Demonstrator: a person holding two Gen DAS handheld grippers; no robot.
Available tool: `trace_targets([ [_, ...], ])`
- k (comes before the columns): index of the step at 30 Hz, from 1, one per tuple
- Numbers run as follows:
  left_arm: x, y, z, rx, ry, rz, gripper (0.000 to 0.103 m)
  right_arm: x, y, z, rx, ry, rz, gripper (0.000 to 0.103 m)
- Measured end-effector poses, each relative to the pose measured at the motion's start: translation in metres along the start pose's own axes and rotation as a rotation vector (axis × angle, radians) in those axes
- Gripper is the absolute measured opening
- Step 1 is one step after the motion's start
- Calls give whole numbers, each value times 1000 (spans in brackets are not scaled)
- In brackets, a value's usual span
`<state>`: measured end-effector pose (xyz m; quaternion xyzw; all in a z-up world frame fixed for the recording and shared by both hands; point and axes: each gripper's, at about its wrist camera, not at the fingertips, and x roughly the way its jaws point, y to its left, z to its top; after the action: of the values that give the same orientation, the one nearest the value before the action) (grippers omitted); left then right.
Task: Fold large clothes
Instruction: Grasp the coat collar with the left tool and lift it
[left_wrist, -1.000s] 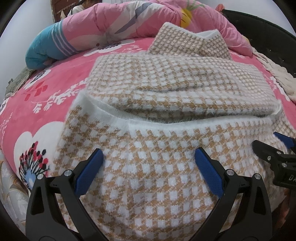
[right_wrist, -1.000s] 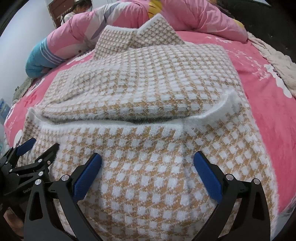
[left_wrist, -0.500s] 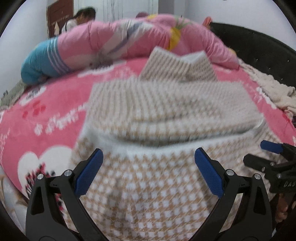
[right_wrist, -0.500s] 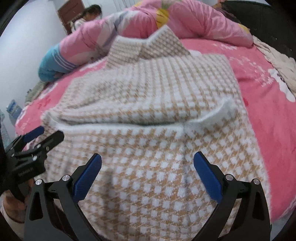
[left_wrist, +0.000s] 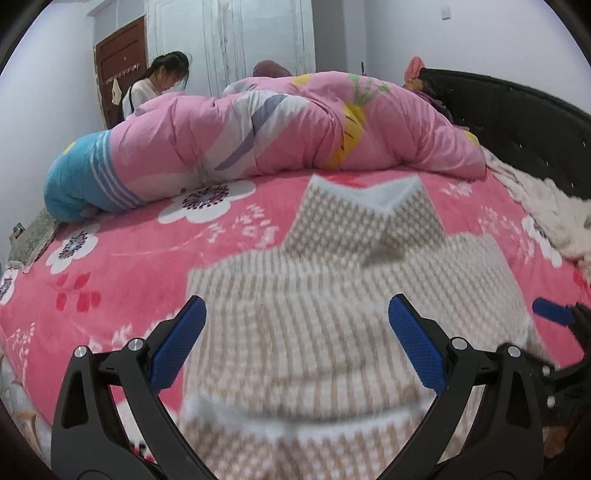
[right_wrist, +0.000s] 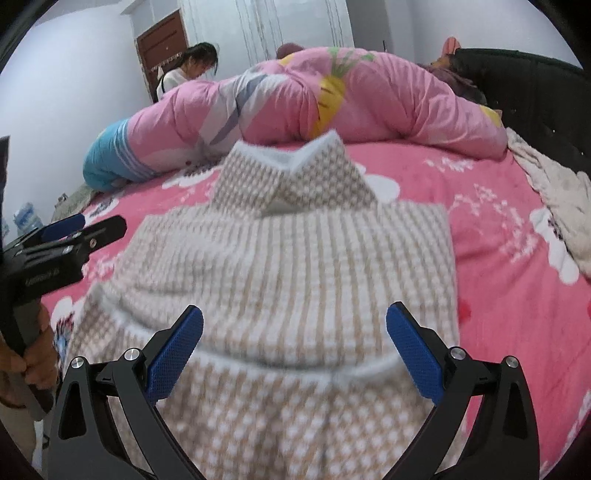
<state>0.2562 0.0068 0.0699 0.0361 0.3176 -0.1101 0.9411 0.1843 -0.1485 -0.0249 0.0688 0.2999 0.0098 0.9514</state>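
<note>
- A brown-and-white checked sweater (left_wrist: 332, 306) lay spread on the pink bed, partly folded, its near part doubled over so that a fuzzy white edge (right_wrist: 295, 363) ran across it from side to side.
- The collar (right_wrist: 291, 177) sat at the far end of the sweater, pointing toward the piled quilt, with its white inner side showing as a notch.
- Much of the sweater was blurred in both wrist views, so the finer folds could not be made out.
- The left gripper (left_wrist: 295, 347) hovered over the near half of the sweater with its blue-padded fingers (left_wrist: 177, 347) spread wide and nothing between them.
- The right gripper (right_wrist: 295, 347) hung over the same fold, its fingers equally wide apart and empty.
- In the right wrist view a hand (right_wrist: 33, 354) gripped the handle of the left gripper at the left edge of the frame.
- The bed cover (left_wrist: 110, 280) was bright pink with white flowers.
- A rolled pink quilt (left_wrist: 277, 129) with a blue end lay across the far side of the bed, beyond the collar.
- A cream fluffy blanket (left_wrist: 550, 210) lay at the right edge, next to a black headboard (left_wrist: 524, 122).
- A person (left_wrist: 155, 88) in a white top stood behind the quilt, near a brown door (left_wrist: 118, 74).
</note>
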Motion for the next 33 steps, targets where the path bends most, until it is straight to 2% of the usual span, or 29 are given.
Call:
trace_targets([
  [7,66,2,58,-71,64,-52,96,30,-2,24,5,15,8,97],
  [10,99,-3,88,-123,78,-107,96,42,-6,24,23,20,25,97],
  [14,146,-15,117,-169,140,-147,96,57,-13,20,46,45,47,97],
  [17,181,-26,130,-171,190,-105,96,66,-19,17,64,65,56,97],
  [21,216,-23,139,-252,251,-68,94,74,-24,12,77,79,73,97],
  [22,222,-21,141,-275,259,-73,92,75,-24,11,75,80,73,97],
  [24,232,-19,140,-301,289,-80,65,77,-24,10,70,79,71,97],
  [25,236,-18,137,-307,317,-86,61,77,-23,9,65,78,70,97],
  [27,237,-17,129,-343,357,-125,47,78,-24,8,59,75,74,97],
  [29,225,-21,124,-306,337,-126,40,76,-25,6,63,72,84,97],
  [30,219,-23,122,-276,326,-122,33,76,-26,6,67,72,90,97],
  [33,196,-29,116,-202,301,-135,26,71,-31,4,85,70,103,97],
])
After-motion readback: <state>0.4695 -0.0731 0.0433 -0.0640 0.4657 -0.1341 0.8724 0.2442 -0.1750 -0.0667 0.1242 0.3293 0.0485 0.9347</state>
